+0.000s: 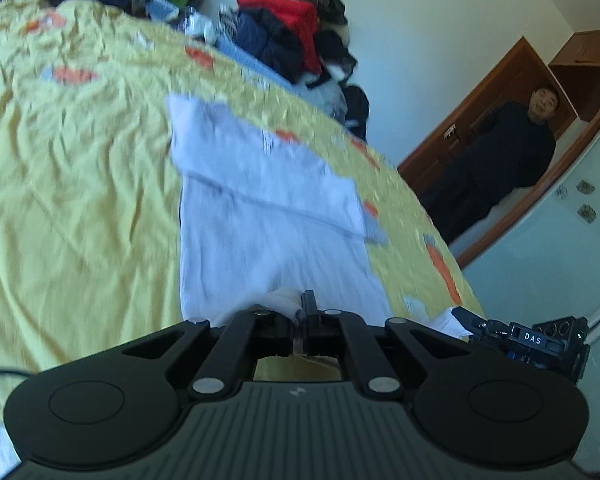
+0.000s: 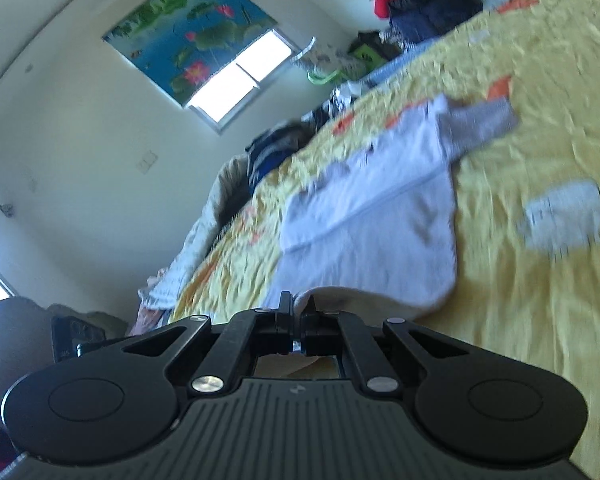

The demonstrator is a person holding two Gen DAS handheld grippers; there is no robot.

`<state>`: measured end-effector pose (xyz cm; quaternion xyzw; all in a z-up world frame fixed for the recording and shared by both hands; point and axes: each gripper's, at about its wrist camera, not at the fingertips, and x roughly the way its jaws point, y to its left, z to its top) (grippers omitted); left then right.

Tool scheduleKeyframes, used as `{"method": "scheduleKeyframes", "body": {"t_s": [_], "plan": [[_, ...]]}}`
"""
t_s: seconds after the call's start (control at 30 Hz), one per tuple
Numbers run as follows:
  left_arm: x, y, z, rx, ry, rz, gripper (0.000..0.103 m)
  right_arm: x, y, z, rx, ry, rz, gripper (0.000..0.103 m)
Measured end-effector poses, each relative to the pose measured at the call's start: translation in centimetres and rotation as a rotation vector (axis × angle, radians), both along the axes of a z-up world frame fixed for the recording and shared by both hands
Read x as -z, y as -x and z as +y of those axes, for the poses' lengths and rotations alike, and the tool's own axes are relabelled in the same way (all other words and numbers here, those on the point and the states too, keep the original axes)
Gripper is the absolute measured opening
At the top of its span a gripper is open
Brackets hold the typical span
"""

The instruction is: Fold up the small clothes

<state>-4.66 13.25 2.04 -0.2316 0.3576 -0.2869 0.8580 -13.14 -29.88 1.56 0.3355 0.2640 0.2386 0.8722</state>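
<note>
Both jaws pinching one white garment (image 1: pixel 268 216)

- Daylight from window (image 2: pixel 240 76), glass blown out to white.
- Bed (image 1: pixel 80 152) & white garment (image 1: pixel 268 208) smeared w/ motion blur in both views.
- Fisheye bends walls near window; corners dark.
</note>
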Motion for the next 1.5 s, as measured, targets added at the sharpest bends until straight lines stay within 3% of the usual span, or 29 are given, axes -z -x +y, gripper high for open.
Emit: {"method": "scheduleKeyframes", "body": {"t_s": [0.13, 0.53, 1.07, 1.5], "plan": [[-0.8, -1.1, 0.3, -0.049, 0.021, -0.034, 0.003, -0.8, -1.6, -0.5, 0.069, 0.02, -0.039, 0.005], [-2.3, -5.4, -1.3, -0.12, -0.045, -0.119, 0.003, -2.6, -7.2, 0.7, 0.183, 0.168, -0.133, 0.005], [-3.8, -12.2, -4.7, -0.147, -0.184, -0.216, 0.003, -1.7, -15.0, 1.2, 0.296, 0.276, -0.147, 0.005], [-3.0, -16.1, -6.0, -0.181, -0.236, -0.219, 0.003, -0.5, -19.2, 0.6, 0.328, 0.255, -0.122, 0.005]]}}
